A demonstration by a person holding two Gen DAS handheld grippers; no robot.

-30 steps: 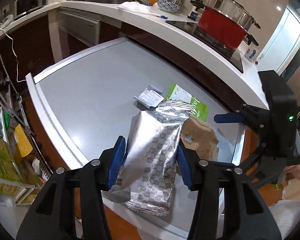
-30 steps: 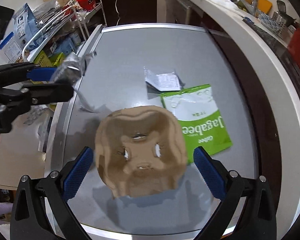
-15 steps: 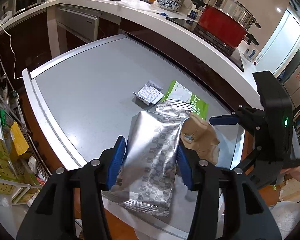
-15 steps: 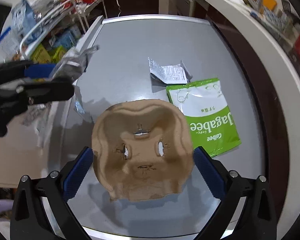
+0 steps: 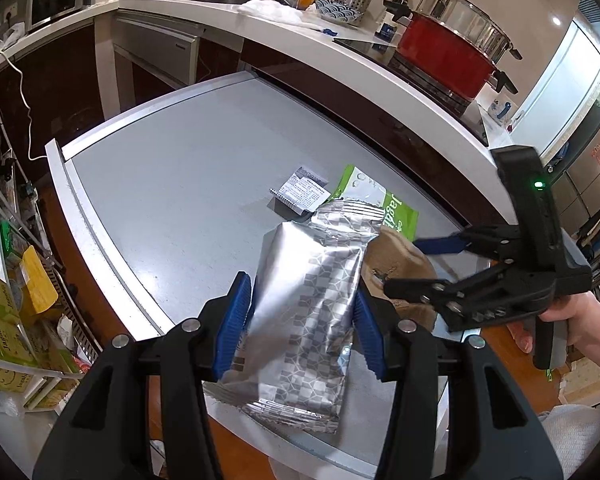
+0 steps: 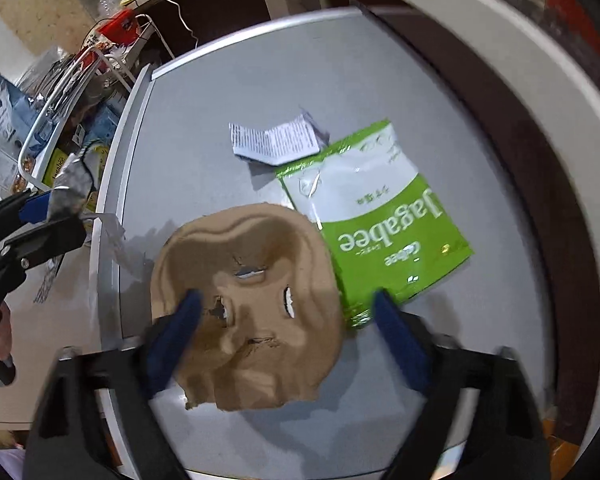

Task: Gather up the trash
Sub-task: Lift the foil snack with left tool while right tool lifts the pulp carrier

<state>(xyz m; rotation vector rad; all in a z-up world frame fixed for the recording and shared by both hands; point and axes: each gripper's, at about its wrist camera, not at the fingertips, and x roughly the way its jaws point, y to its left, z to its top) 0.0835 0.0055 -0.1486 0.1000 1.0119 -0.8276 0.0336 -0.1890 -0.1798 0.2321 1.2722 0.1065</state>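
Fingers of the left gripper (image 5: 302,316) are clamped on a silver foil packet (image 5: 308,300), their blue pads pressed against its two long edges. That packet's long axis runs along the fingers and away from the camera, its crimped far end towards the kitchen counter and its near end hanging past the front edge of the grey bench (image 5: 172,168). It is held above the bench rather than lying on it.

Fingers of the right gripper (image 6: 284,312) are closing around a brown moulded-pulp cup carrier (image 6: 252,304) that lies flat on the bench near its front edge; the carrier sits between them. The left pad overlaps the carrier's edge, but motion blur hides whether either pad presses on it yet. The carrier is roughly round, with no clear long axis, its torn edge nearest the camera.

Just beside the carrier, touching or slightly tucked under its right side, lies a green and white Jagabee snack bag (image 6: 376,224), flat, its long axis slanting from the carrier out towards the bench's far right. At the bag's far corner rests a crumpled printed paper slip (image 6: 276,144).

A person's hand (image 5: 580,320) holds the right gripper's handle.
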